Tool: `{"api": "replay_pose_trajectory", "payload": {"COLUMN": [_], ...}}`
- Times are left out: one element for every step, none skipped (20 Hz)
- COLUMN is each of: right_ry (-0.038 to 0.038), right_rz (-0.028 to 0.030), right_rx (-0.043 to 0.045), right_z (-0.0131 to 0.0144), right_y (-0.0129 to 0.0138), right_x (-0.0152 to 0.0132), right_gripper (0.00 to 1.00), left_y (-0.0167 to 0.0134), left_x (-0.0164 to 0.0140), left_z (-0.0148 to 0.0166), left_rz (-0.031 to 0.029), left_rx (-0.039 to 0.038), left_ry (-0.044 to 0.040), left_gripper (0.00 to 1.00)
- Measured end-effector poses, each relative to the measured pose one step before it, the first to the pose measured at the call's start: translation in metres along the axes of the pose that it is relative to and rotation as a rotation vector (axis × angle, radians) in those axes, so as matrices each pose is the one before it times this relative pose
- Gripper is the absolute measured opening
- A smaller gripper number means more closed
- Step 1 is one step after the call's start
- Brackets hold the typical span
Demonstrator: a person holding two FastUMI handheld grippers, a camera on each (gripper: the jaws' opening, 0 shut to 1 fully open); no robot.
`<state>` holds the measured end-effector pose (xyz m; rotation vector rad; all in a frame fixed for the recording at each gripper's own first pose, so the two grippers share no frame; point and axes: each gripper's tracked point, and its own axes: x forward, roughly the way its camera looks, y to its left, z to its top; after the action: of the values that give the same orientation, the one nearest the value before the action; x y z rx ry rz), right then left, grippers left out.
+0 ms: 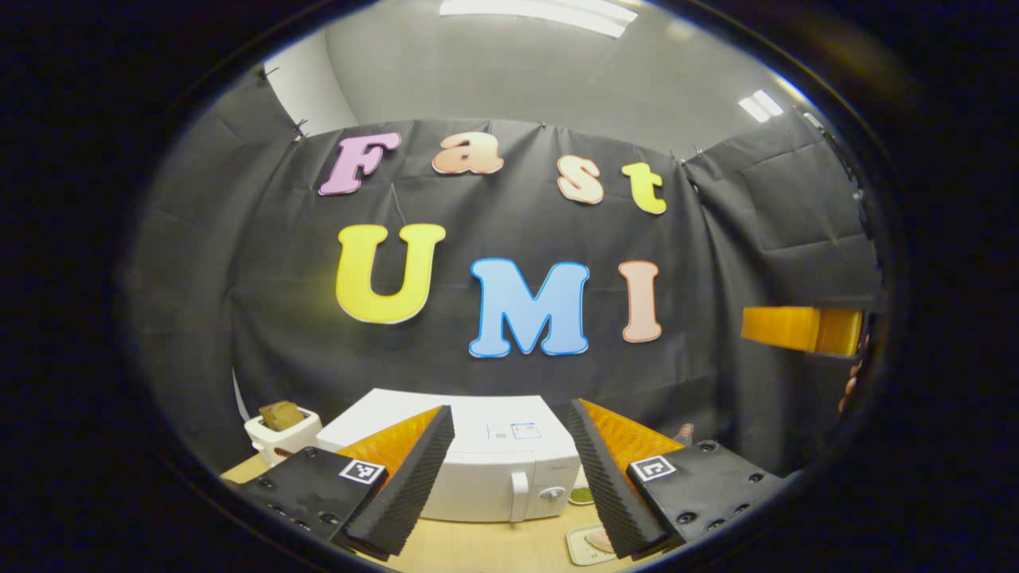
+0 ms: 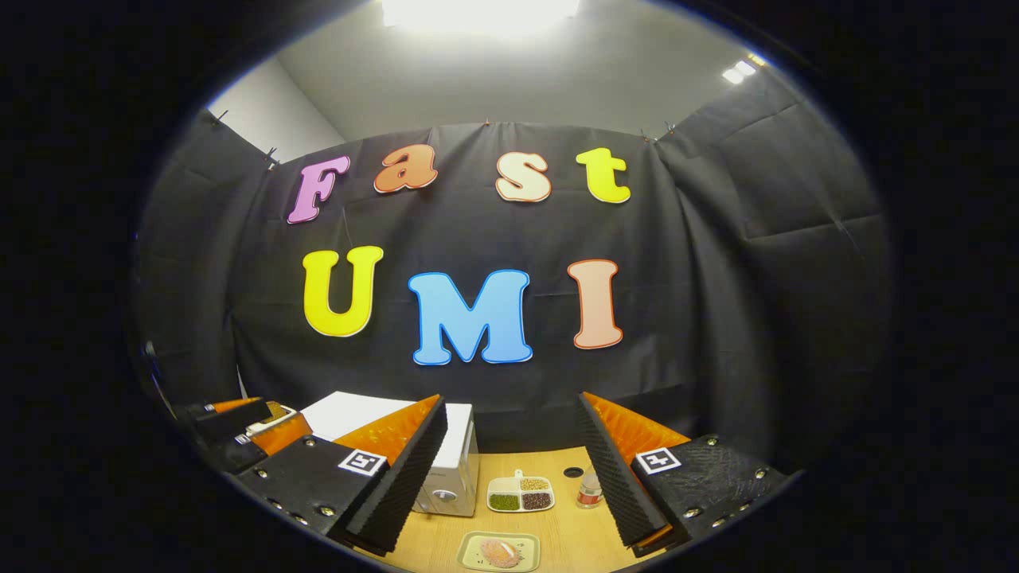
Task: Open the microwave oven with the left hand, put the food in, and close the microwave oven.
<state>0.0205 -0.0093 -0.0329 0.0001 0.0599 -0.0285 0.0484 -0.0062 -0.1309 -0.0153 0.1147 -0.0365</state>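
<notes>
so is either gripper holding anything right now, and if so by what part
Nothing is held. The left gripper and the right gripper are both open with nothing between their fingers; the microwave is closed, its handle untouched.

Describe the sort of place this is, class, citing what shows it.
Probably a staged kitchen corner in a recording booth: a white microwave, a toaster and a plate of food on a wooden table, black cloth behind.

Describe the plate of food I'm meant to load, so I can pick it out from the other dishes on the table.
Start at the white microwave on the wooden table. To its right sits a divided tray of beans and a small jar. The food plate lies nearer the camera than those: a pale rectangular dish with one pinkish piece of food, no compartments.
</notes>
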Motion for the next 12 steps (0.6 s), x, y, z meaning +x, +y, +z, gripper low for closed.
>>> {"api": "replay_pose_trajectory", "payload": {"right_ry": [-0.00313, -0.0002, 0.00155, 0.0053, 0.00735, 0.00852, 0.00806, 0.00689, 0.00775, 0.00683, 0.00731, 0.0078], "right_rz": [-0.00029, -0.00197, -0.00152, 0.00084, -0.00274, -0.00228, -0.00294, -0.00259, -0.00234, -0.0033, -0.00482, -0.0045], "right_rx": [0.00169, 0.00085, 0.00097, 0.00089, -0.00049, -0.00125, -0.00132, -0.00108, -0.00124, -0.00282, -0.00447, -0.006], "right_z": [-0.00079, -0.00061, -0.00255, -0.00232, -0.00377, -0.00277, -0.00343, -0.00313, -0.00346, -0.00224, -0.00339, -0.00262], "right_y": [-0.00408, -0.00442, -0.00432, -0.00291, -0.00408, -0.00345, -0.00285, -0.00229, -0.00215, -0.00224, -0.00268, -0.00249], "right_x": [0.00204, 0.00242, 0.00251, 0.00288, 0.00268, 0.00219, 0.00216, 0.00242, 0.00108, 0.00141, 0.0019, 0.00129], "right_gripper": [0.98, 0.98, 0.98, 0.98, 0.98, 0.98, 0.98, 0.98, 0.98, 0.98, 0.98, 0.98], "left_y": [-0.00113, -0.00253, -0.00284, -0.0026, -0.00337, -0.0041, -0.00099, -0.00129, -0.00066, -0.00148, -0.00093, -0.00089], "left_x": [0.00823, 0.00861, 0.00864, 0.00805, 0.00927, 0.00864, 0.00842, 0.00879, 0.00818, 0.00926, 0.00779, 0.0089], "left_z": [-0.01638, -0.01485, -0.01598, -0.01472, -0.01599, -0.01352, -0.01358, -0.0113, -0.01405, -0.01081, -0.01009, -0.00722], "left_rz": [0.0057, 0.0003, -0.00397, -0.00587, -0.0087, -0.00938, -0.00427, -0.00155, -0.00112, -0.00472, -0.00007, -0.00309], "left_rx": [0.00131, 0.00838, 0.01445, 0.01192, 0.00887, 0.00356, 0.00274, 0.00085, -0.00028, -0.00156, 0.00228, 0.00278], "left_ry": [0.01967, 0.01807, 0.02043, 0.02027, 0.0238, 0.02188, 0.02413, 0.02026, 0.02535, 0.02293, 0.01929, 0.01245], "left_gripper": [0.96, 0.96, 0.94, 0.94, 0.99, 0.94, 0.96, 0.95, 0.94, 0.94, 0.99, 0.96]}}
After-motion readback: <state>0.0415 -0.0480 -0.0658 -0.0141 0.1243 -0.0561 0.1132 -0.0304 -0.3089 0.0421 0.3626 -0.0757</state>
